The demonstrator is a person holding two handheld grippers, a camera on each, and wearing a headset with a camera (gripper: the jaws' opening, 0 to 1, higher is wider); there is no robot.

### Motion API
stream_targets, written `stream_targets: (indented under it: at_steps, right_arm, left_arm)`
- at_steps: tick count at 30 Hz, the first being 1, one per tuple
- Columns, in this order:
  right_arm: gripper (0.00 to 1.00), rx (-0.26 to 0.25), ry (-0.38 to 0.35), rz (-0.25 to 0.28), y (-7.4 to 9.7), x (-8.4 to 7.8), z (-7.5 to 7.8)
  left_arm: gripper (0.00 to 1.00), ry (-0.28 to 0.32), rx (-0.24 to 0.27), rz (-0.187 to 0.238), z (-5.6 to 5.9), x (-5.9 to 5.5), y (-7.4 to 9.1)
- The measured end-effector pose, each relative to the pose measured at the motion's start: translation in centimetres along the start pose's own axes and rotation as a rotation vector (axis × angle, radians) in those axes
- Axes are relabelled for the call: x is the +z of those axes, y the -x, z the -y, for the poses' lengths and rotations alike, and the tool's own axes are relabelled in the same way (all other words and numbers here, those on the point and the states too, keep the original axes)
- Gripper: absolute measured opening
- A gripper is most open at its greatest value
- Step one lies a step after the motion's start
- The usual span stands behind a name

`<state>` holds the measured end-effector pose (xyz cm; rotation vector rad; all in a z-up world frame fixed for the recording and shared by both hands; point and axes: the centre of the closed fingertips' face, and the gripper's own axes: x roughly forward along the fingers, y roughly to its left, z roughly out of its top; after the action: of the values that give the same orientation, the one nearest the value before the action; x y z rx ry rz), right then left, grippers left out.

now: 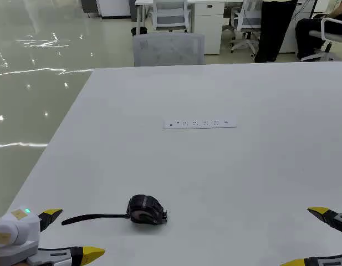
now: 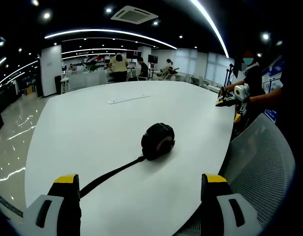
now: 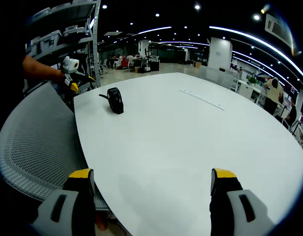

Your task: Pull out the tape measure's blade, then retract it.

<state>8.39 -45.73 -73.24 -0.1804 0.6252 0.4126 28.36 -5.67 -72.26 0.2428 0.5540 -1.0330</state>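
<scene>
The tape measure (image 1: 146, 209) is a black, rounded case standing on its edge on the white table (image 1: 226, 177). A black wrist strap (image 1: 93, 218) trails flat from the case. No blade is extended.

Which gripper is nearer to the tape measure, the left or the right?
Left. The left gripper sits open just left of the tape measure, close to its black strap. The right gripper is much farther away, at the table's near right edge.
</scene>
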Motion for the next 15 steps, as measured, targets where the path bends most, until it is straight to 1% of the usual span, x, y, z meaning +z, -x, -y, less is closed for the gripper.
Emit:
stream_targets:
  at_steps: [5, 10, 15]
  right_arm:
    - [1.0, 0.001, -0.001, -0.002, -0.04, -0.09, 0.0]
    - [1.0, 0.0, -0.009, -0.001, 0.02, -0.04, 0.01]
    - [1.0, -0.003, -0.01, -0.003, 0.08, -0.14, 0.14]
  left_arm:
    - [1.0, 0.001, 0.005, 0.003, 0.14, 0.1, 0.14]
    - [1.0, 0.003, 0.014, -0.01, 0.21, -0.27, 0.25]
    - [1.0, 0.011, 0.013, 0.004, 0.32, -0.11, 0.35]
